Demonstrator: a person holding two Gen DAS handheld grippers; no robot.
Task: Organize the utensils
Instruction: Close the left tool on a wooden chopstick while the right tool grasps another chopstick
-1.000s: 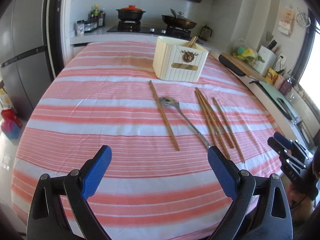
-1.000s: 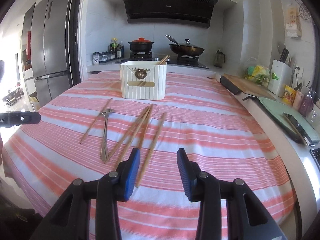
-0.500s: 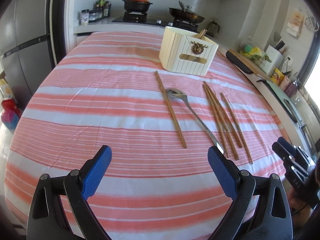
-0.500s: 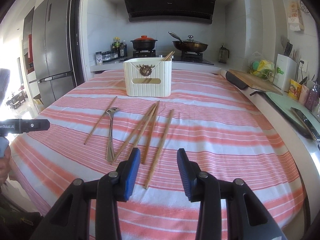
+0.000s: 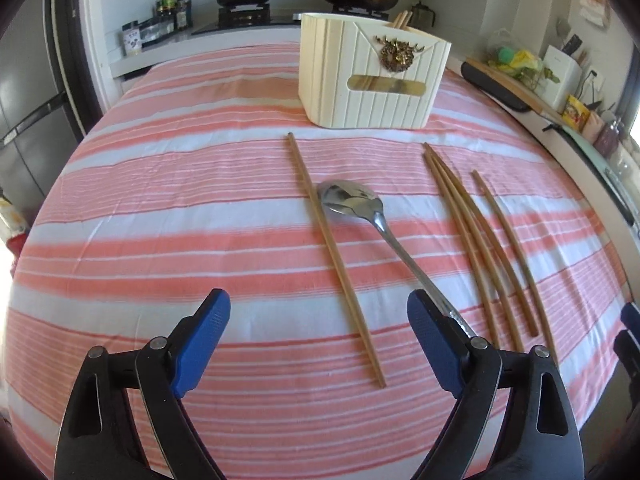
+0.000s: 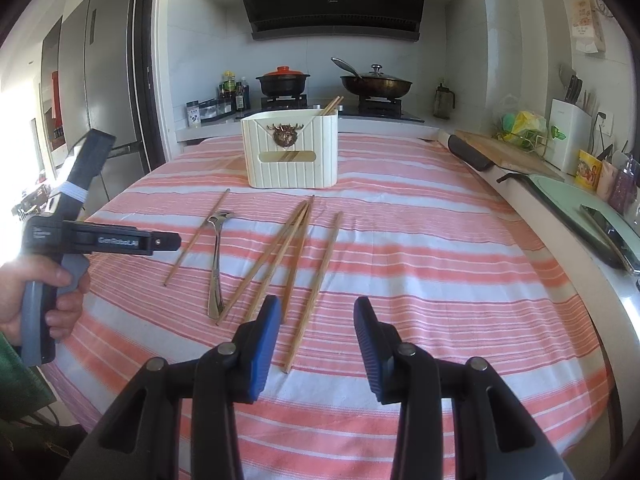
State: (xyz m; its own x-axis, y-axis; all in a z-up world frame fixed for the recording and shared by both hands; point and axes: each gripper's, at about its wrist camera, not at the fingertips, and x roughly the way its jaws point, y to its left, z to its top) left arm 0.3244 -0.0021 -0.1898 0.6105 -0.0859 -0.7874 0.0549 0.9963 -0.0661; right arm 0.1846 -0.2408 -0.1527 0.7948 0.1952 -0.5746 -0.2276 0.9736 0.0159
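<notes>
Five loose chopsticks (image 5: 472,236) and a spoon (image 5: 352,200) lie mid-worktop before the holder (image 5: 372,76); both grippers (image 5: 318,344) (image 6: 316,340) hover with jaws apart, and thin sticks could roll aside when pinched.

On the table (image 5: 160,208) the box (image 5: 372,80) stands at the far side, with chopstick ends sticking up out of its far right corner; nearer than the box lie, from left to right, a single chopstick (image 5: 334,256), a spoon (image 5: 384,228) with its bowl just beside that chopstick and its handle running back toward the near right, a bunch of three chopsticks (image 5: 472,236) meeting at their far ends, and one more chopstick (image 5: 516,256) just to their right. Behind the table runs a counter with a pot (image 6: 283,82) on the left and a pan (image 6: 376,84) on the right; a cutting board (image 6: 500,152) lies on the counter along the table's right side.
</notes>
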